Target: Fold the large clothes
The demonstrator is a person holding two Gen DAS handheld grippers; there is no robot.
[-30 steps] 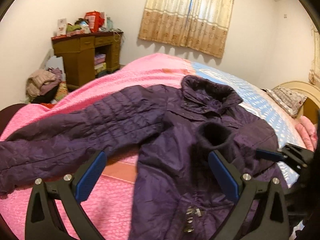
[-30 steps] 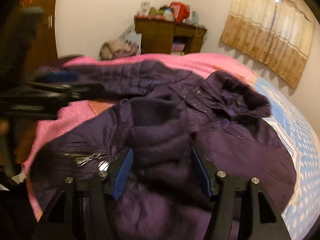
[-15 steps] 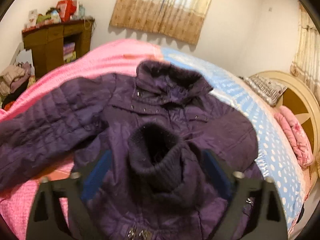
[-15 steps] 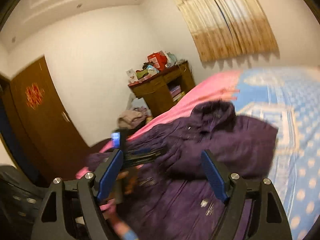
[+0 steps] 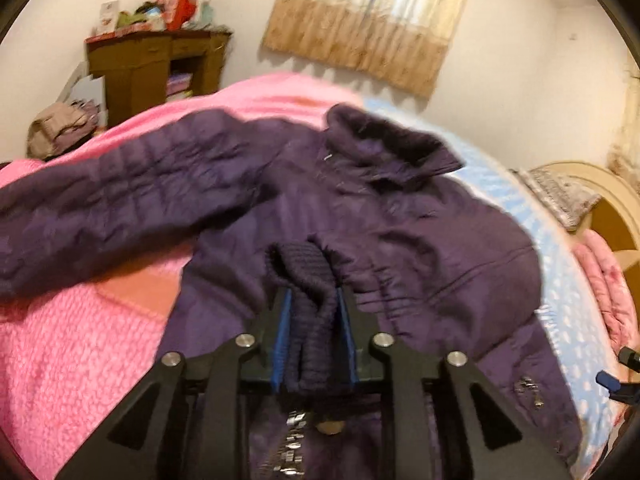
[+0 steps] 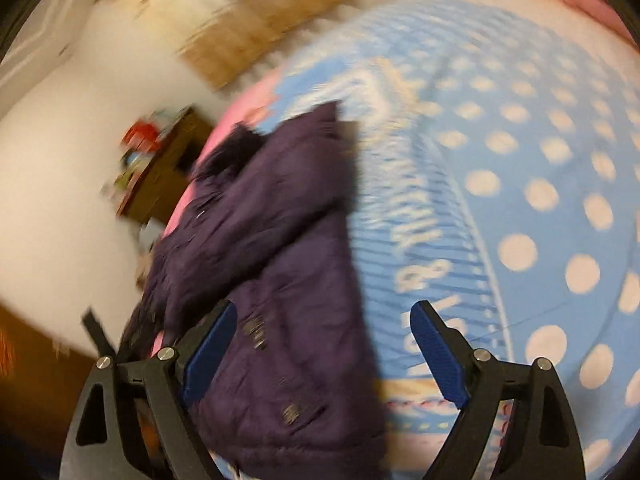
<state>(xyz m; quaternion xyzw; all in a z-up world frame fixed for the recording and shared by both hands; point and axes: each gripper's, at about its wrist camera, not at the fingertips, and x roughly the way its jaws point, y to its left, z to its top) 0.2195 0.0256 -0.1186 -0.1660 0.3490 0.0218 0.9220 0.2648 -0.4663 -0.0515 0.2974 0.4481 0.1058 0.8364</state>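
Lying flat on bed: purple puffy coat (image 5: 392, 216), quilted sleeve out to side, soft furry collar on top. Left gripper (image 5: 314, 336) just closed, pinching knit ribbed cuff (image 5: 308, 280). Right gripper (image 6: 320, 352) just opened wide, nothing between fingers, coat edge under it. Fuzzy pink blanket (image 5: 72, 344), blue dotted sheet (image 6: 520, 184). Brown desk (image 5: 140, 64), tan curtain (image 5: 368, 20), white walls.

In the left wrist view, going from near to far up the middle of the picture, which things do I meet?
left gripper → knitted cuff pinched between its pads → purple jacket body → jacket collar → pink blanket → curtain on the wall.
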